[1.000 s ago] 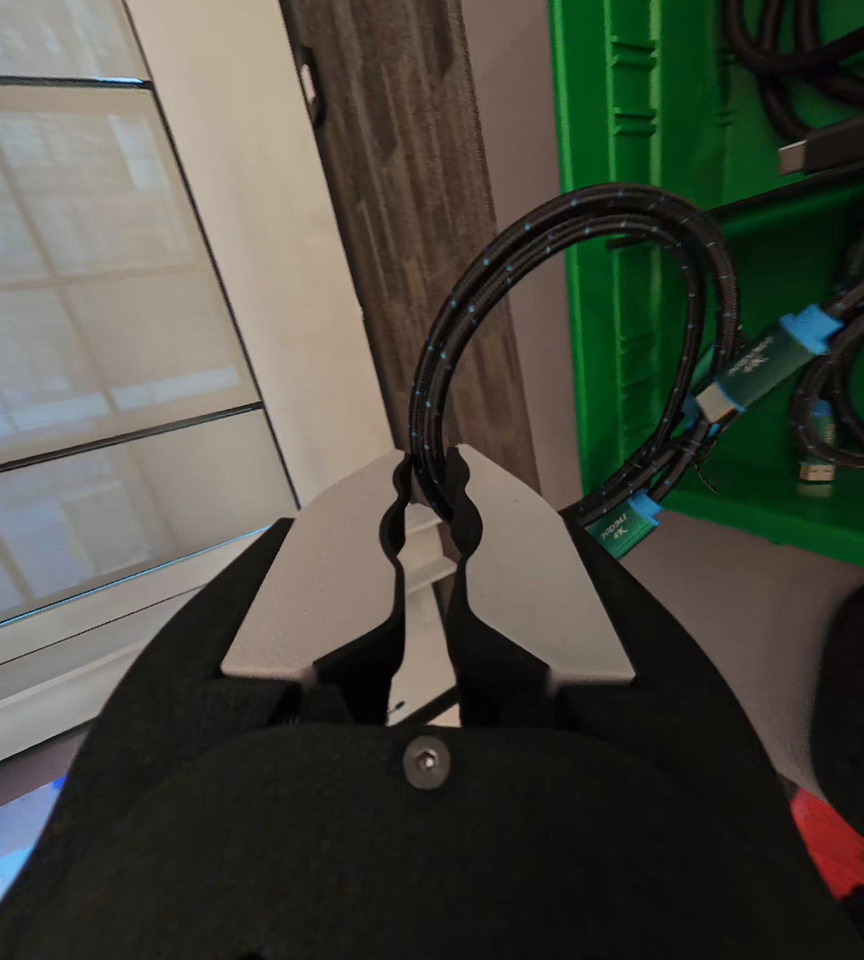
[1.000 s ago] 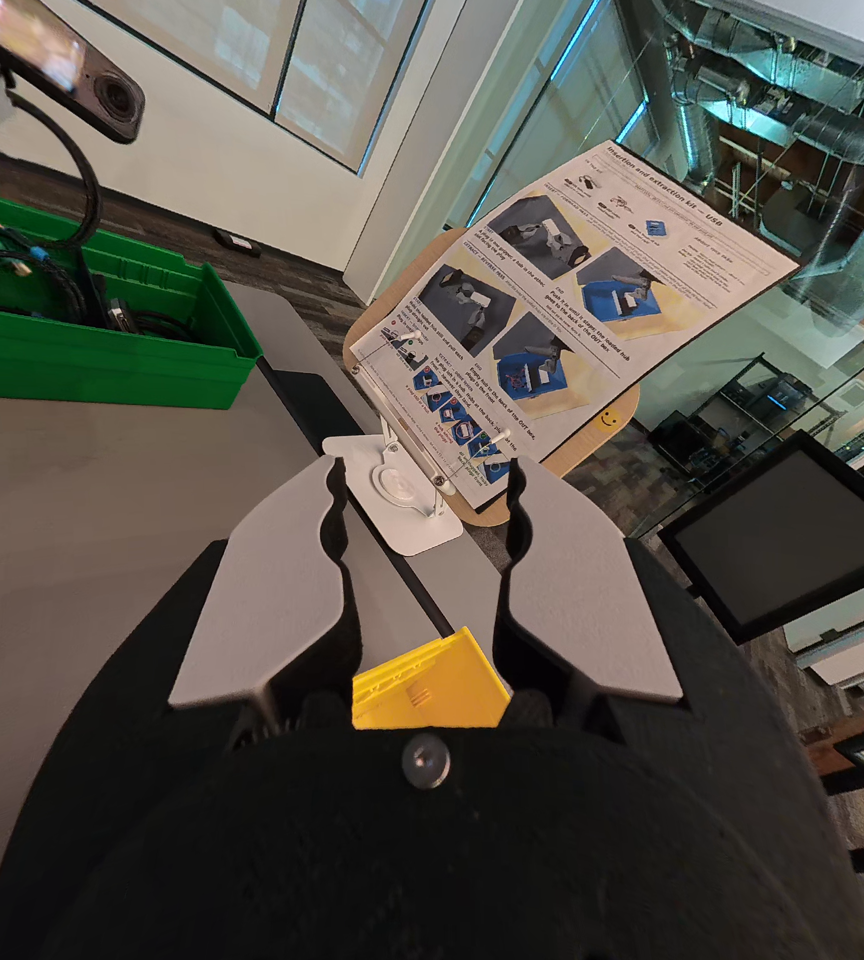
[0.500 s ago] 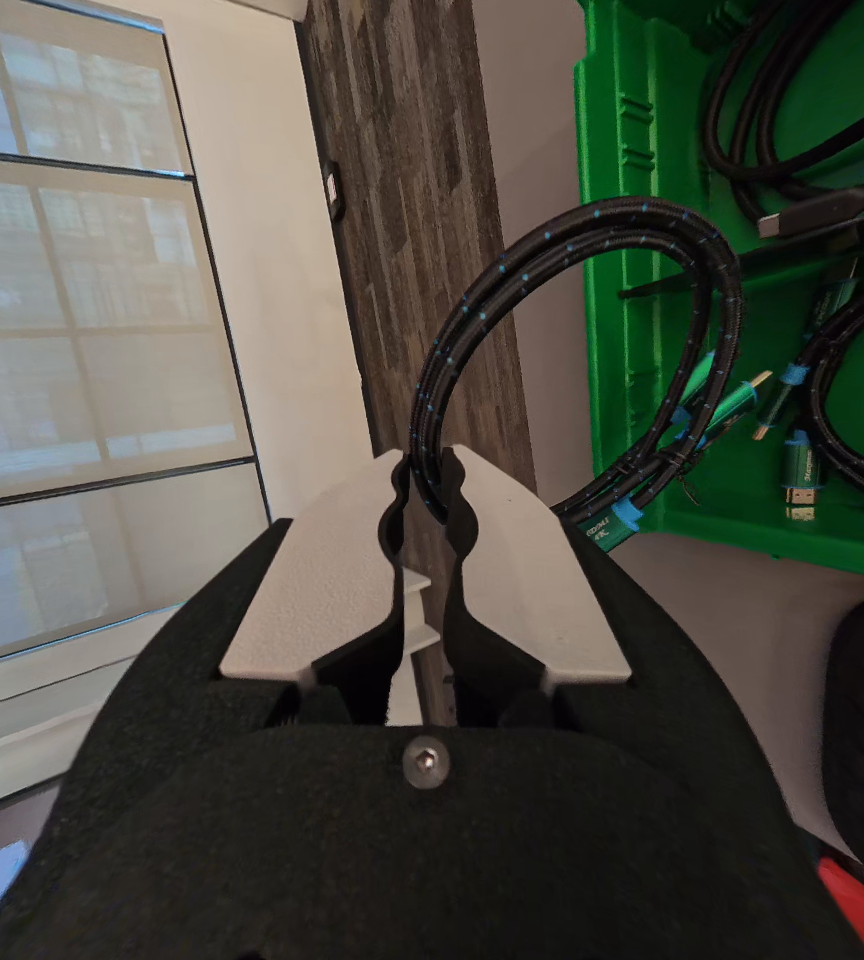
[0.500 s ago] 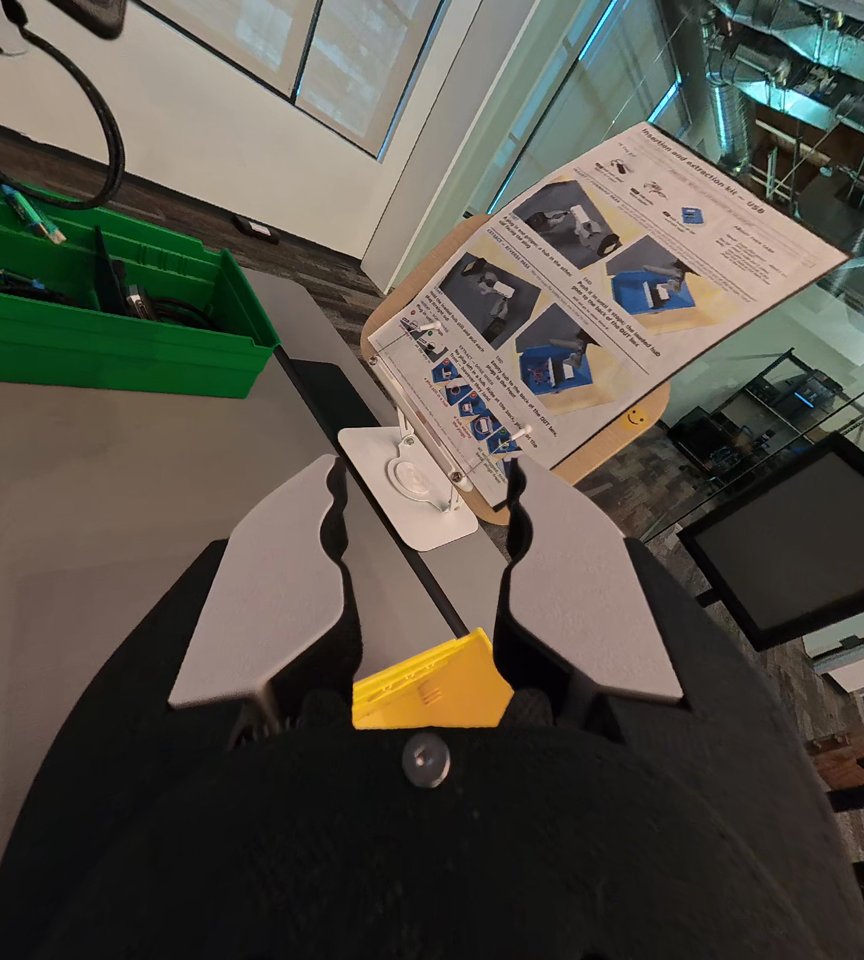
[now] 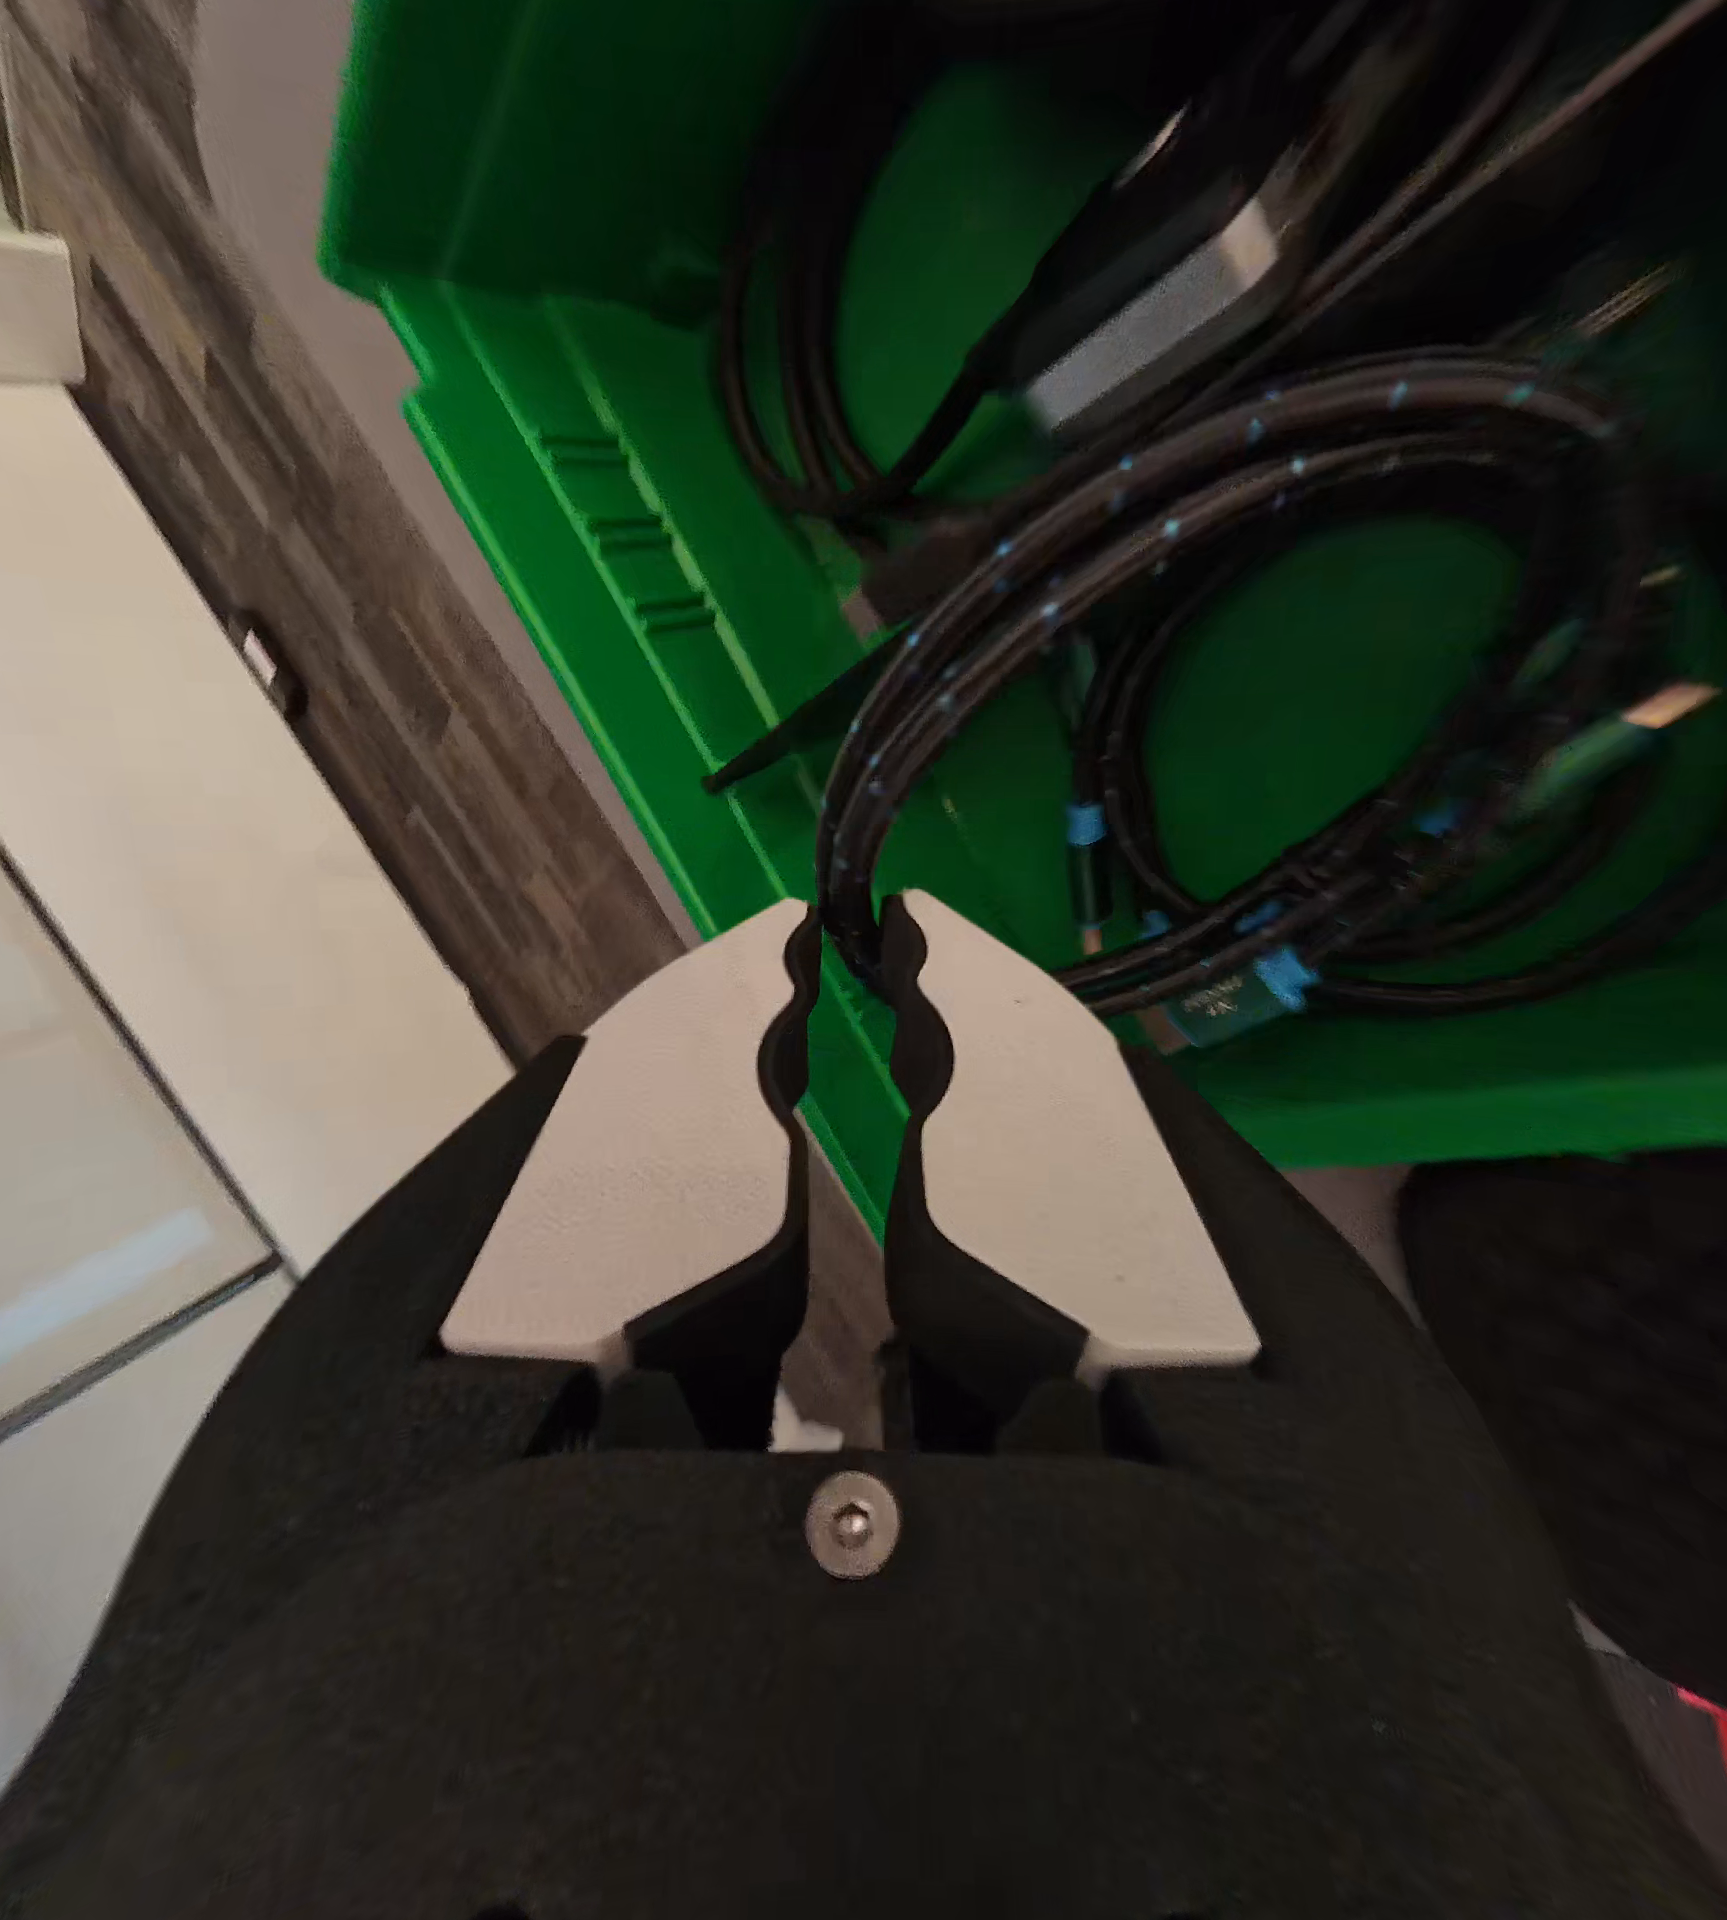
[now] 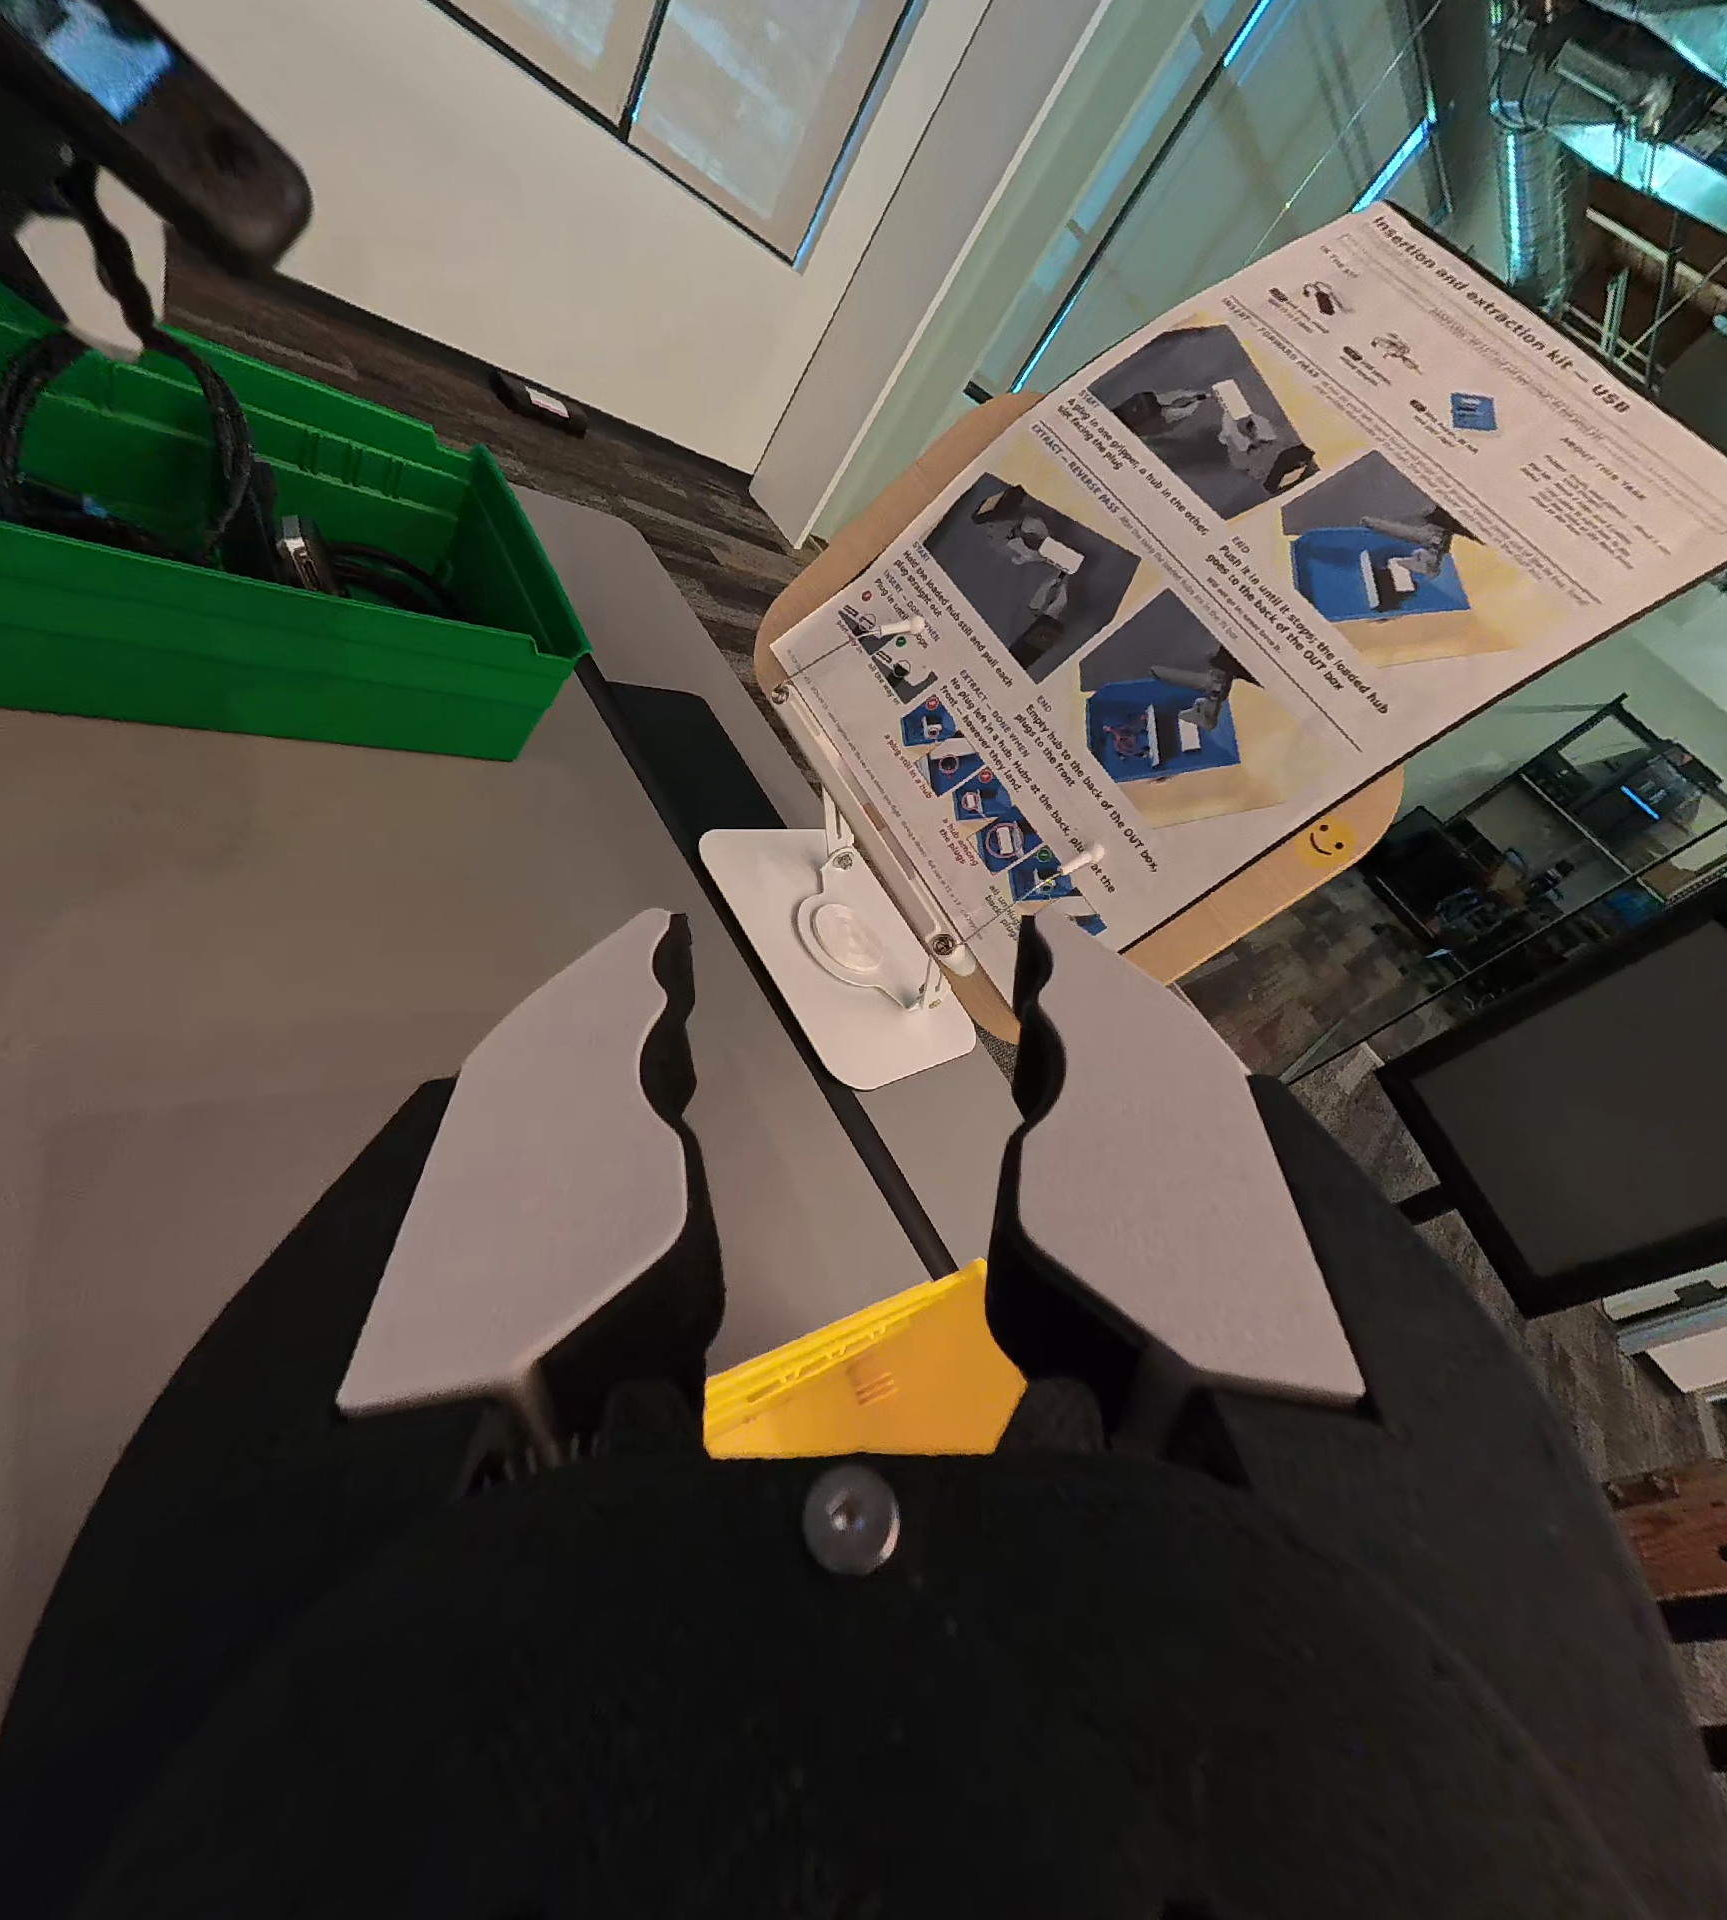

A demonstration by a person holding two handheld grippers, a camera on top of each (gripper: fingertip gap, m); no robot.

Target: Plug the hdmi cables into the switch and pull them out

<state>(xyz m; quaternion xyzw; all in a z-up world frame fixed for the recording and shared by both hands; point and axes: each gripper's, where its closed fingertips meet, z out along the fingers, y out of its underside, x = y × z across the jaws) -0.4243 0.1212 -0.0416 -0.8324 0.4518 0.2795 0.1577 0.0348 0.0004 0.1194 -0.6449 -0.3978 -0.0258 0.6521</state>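
My left gripper is shut on a coiled black braided HDMI cable with blue flecks and holds it over the green bin. A teal plug of the coil hangs at its lower side. More black cables and a blurred silver device lie in the bin. In the right wrist view, my right gripper is open and empty above the grey table. The left gripper shows far off at upper left, with the cable hanging into the green bin.
A yellow bin sits just under my right gripper. An instruction sheet on a white stand stands at the table's right edge. A dark monitor is beyond it. A black object lies by the green bin. Left tips to right tips: about 50 cm. The black object is about 20 cm from my left fingertips and 50 cm from my right.
My left gripper has swung over the green bin and moved closer to it, still shut on the coiled cable. The right gripper stays open and has only shifted slightly.
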